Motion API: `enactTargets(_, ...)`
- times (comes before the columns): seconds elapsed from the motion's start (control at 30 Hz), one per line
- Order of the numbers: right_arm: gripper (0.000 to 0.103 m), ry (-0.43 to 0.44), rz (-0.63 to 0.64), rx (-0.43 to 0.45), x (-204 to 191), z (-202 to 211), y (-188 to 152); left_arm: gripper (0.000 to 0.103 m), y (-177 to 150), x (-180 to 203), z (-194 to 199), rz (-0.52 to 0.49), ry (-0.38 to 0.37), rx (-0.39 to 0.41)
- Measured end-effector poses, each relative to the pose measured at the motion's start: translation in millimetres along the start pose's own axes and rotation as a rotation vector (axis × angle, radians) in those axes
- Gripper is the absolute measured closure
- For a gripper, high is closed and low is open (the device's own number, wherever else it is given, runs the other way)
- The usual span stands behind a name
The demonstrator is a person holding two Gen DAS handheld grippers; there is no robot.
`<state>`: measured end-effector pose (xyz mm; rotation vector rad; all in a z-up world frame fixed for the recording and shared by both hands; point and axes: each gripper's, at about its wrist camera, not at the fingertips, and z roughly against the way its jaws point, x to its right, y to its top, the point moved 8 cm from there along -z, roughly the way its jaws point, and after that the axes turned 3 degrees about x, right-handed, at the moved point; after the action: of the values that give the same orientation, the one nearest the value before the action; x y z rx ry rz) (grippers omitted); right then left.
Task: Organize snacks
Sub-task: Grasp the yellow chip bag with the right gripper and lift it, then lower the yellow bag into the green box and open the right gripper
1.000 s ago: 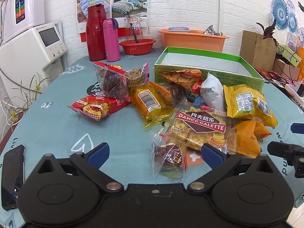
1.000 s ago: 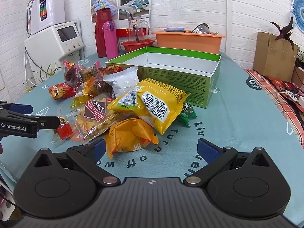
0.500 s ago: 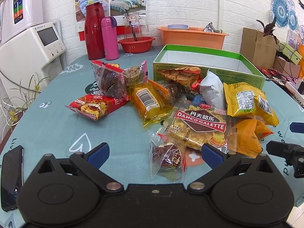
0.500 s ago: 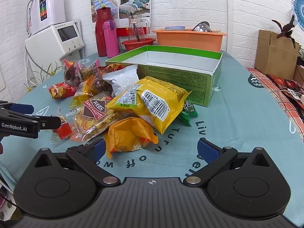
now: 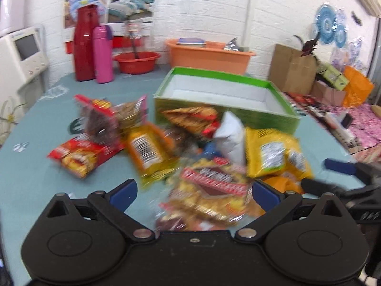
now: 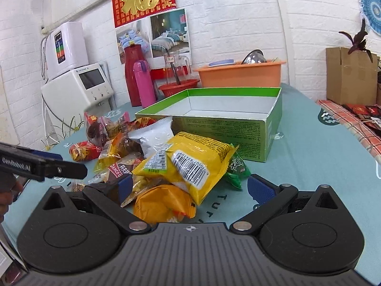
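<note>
A pile of snack packets lies on the teal table in front of an empty green box [image 5: 226,95], which also shows in the right wrist view [image 6: 228,119]. My left gripper [image 5: 194,191] is open and low over the Danco Galette packet [image 5: 209,190]; this view is blurred. My right gripper [image 6: 190,187] is open, its fingers either side of a small orange packet [image 6: 162,202] and the lower end of a large yellow packet [image 6: 193,164]. A white packet [image 6: 154,135], a green packet [image 6: 235,169] and a red packet [image 5: 81,155] lie in the pile. The left gripper's finger [image 6: 42,164] shows at the left.
A red thermos [image 6: 133,74], a pink bottle [image 6: 144,83], a red bowl [image 6: 178,87] and an orange tub [image 6: 240,74] stand at the table's far edge. A white appliance [image 6: 81,88] stands at the left. A cardboard box [image 6: 350,76] and a checked cloth [image 6: 352,124] are at the right.
Both grippers have moved forward and down toward the pile. The left one now hangs over the Danco Galette packet, the right one over the orange and yellow packets. Both stay open.
</note>
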<state>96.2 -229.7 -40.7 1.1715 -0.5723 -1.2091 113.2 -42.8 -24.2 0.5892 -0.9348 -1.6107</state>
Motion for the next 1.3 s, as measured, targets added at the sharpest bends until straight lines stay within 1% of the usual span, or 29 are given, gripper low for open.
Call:
enactTargets(0.07, 0.0, 0.025, -0.014, -0.021, 3.7, -6.1, 2.3, 0.0, 10.8, 16.4, -7.8, -0.006, -0.085, 0.004)
enactTargets(0.1, 0.0, 0.03, -0.024, -0.026, 6.3, -8.6, 3.1, 0.0, 14.9, 25.1, -14.8, -0.008, -0.13, -0.007)
enactTargets(0.17, 0.0, 0.043, -0.029, -0.041, 10.5, -12.8, 2.6, 0.0, 19.7, 38.2, -31.0, 0.008, -0.18, -0.057)
enactTargets(0.23, 0.0, 0.04, -0.031, -0.053, 14.8, -16.1, 1.4, 0.0, 22.5, 54.0, -44.9, -0.011, -0.25, -0.08)
enactTargets(0.27, 0.0, 0.038, -0.032, -0.06, 16.2, -17.5, 0.7, 0.0, 23.3, 59.6, -51.4, -0.024, -0.266, -0.087)
enactTargets(0.33, 0.0, 0.046, -0.034, -0.068, 19.1, -20.9, -0.3, 0.0, 22.0, 66.9, -64.2, -0.04, -0.266, -0.118)
enactTargets(0.37, 0.0, 0.054, -0.036, -0.069, 19.3, -21.8, -0.1, 0.0, 20.5, 69.9, -69.2, -0.049, -0.28, -0.133)
enactTargets(0.43, 0.0, 0.081, -0.031, -0.065, 17.9, -24.8, 2.3, 0.0, 20.6, 73.5, -75.7, -0.047, -0.301, -0.142)
enactTargets(0.53, 0.0, 0.095, -0.016, -0.064, 17.2, -32.5, 1.9, 0.0, 20.4, 73.4, -88.7, -0.03, -0.298, -0.156)
enactTargets(0.57, 0.001, 0.092, -0.021, -0.078, 17.2, -36.7, 0.7, 0.003, 17.7, 73.0, -92.9, -0.02, -0.303, -0.178)
enactTargets(0.6, 0.011, 0.096, -0.029, -0.089, 17.1, -39.4, -1.1, 0.028, 16.3, 73.8, -94.1, -0.007, -0.319, -0.188)
enactTargets(0.63, 0.03, 0.101, -0.038, -0.107, 16.4, -41.5, -3.4, 0.037, 14.7, 73.7, -94.7, 0.003, -0.322, -0.192)
enactTargets(0.67, 0.034, 0.083, -0.035, -0.112, 16.6, -41.3, -5.5, 0.041, 14.4, 74.4, -94.2, 0.003, -0.324, -0.19)
enactTargets(0.7, 0.037, 0.07, -0.012, -0.106, 14.9, -39.1, -6.1, 0.042, 14.9, 73.8, -91.5, 0.009, -0.325, -0.185)
enactTargets(0.73, 0.043, 0.061, 0.011, -0.102, 13.4, -36.4, -5.8, 0.044, 16.0, 74.7, -87.6, 0.014, -0.334, -0.179)
enactTargets(0.8, 0.046, 0.058, 0.026, -0.088, 11.7, -27.9, -2.6, 0.045, 20.0, 76.5, -76.2, 0.006, -0.348, -0.156)
enactTargets(0.93, 0.047, 0.055, 0.067, -0.04, 6.8, -10.1, 16.5, 0.047, 36.7, 83.4, -52.6, -0.033, -0.355, -0.075)
enactTargets(1.07, 0.047, 0.054, 0.102, 0.033, 6.9, -4.7, 47.5, 0.046, 68.3, 85.8, -42.2, -0.057, -0.365, 0.009)
enactTargets(1.17, 0.047, 0.042, 0.125, 0.079, 10.8, -11.1, 70.4, 0.046, 89.3, 88.4, -50.1, -0.052, -0.374, 0.048)
enactTargets(1.23, 0.047, 0.026, 0.136, 0.098, 15.6, -19.5, 80.3, 0.046, 99.4, 89.8, -62.7, -0.051, -0.381, 0.053)
enactTargets(1.3, 0.047, 0.009, 0.128, 0.096, 22.8, -30.5, 86.1, 0.046, 105.1, 89.5, -77.6, -0.047, -0.392, 0.046)
